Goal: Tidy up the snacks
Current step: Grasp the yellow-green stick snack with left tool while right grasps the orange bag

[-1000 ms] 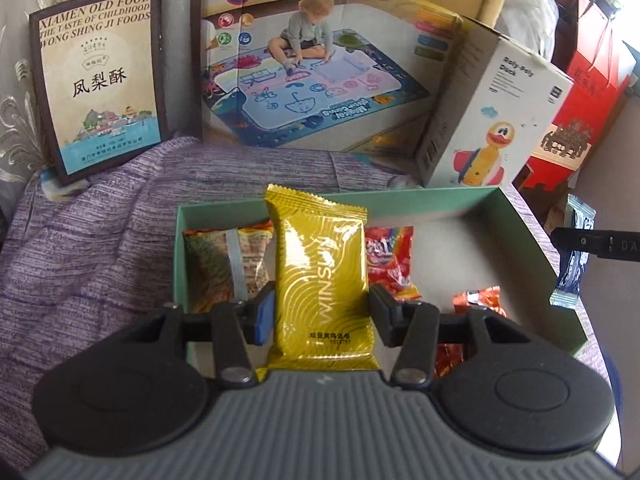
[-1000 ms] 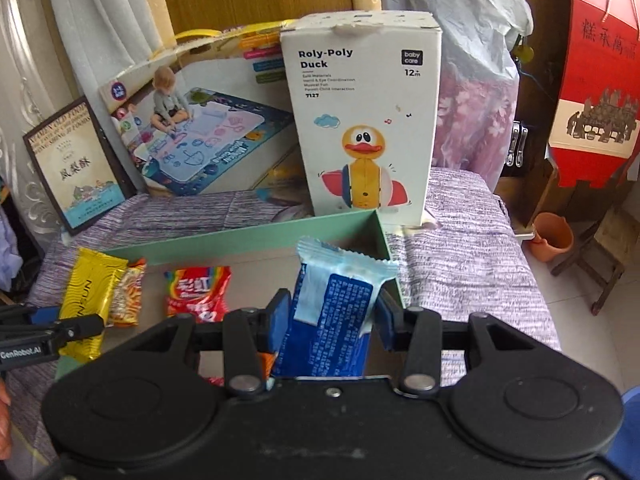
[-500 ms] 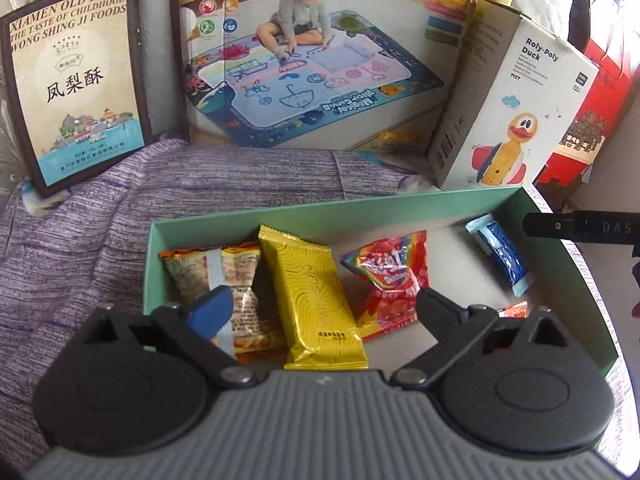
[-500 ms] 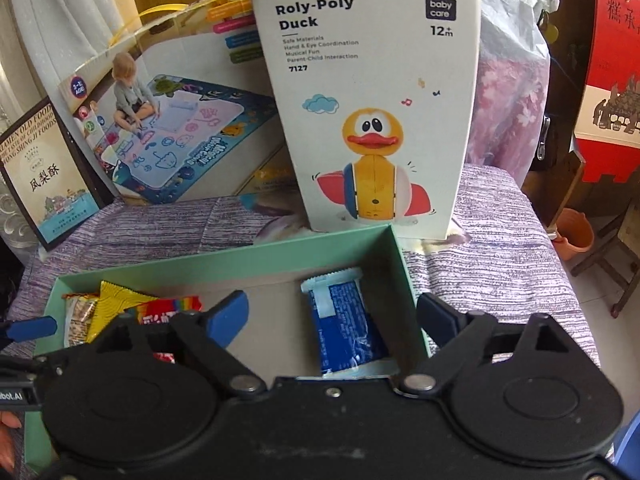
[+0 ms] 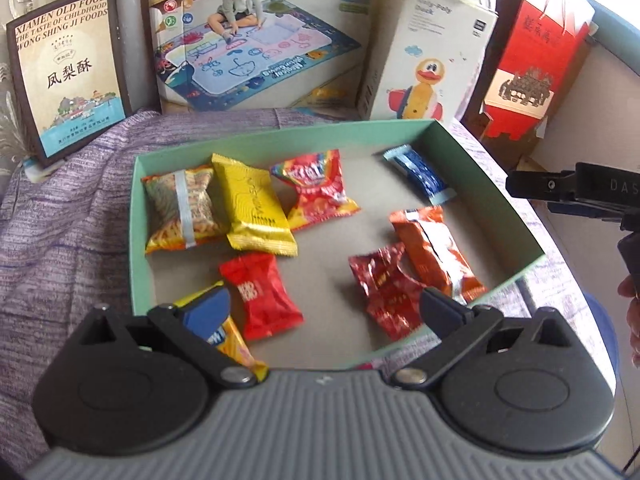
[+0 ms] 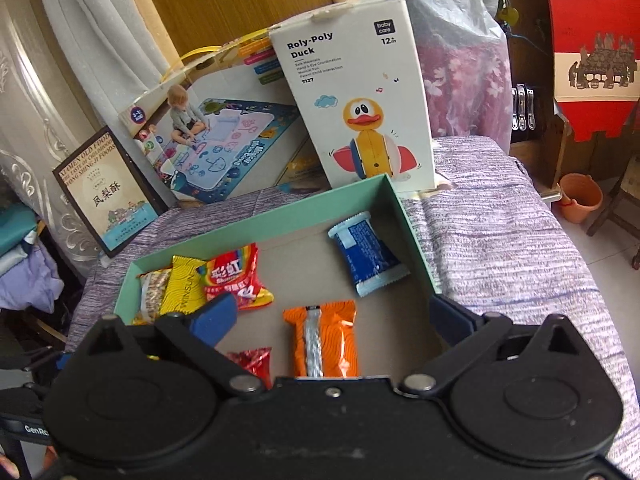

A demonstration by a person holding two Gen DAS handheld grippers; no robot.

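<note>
Inside the green tray, on its grey floor, lie the snack packets. Far row, from the left in the left wrist view: noodle-snack packet, yellow packet overlapping it, rainbow candy bag; blue packet apart, near the far right corner. Nearer row: small red packet, crinkled red packet, orange packet leaning on it; a yellow wrapper shows partly behind the left finger.

Handling, as judged: all light, soft foil or film pillows, slippery and easily crushed; contents likely brittle. Best taken across the narrow middle of the body, not by the crimped end seams, which would fold and slip. Overlapping packets want lifting from the top one first.

Left gripper: fingers have just been opening, now spread wide, nothing between them, poised over the near edge of the tray. Right gripper: fingers likewise just opened, spread wide, empty; the orange packet lies on the tray floor below the gap.

Surroundings: tray on a purple striped cloth; duck toy box, play-mat box, pastry box stand behind.
</note>
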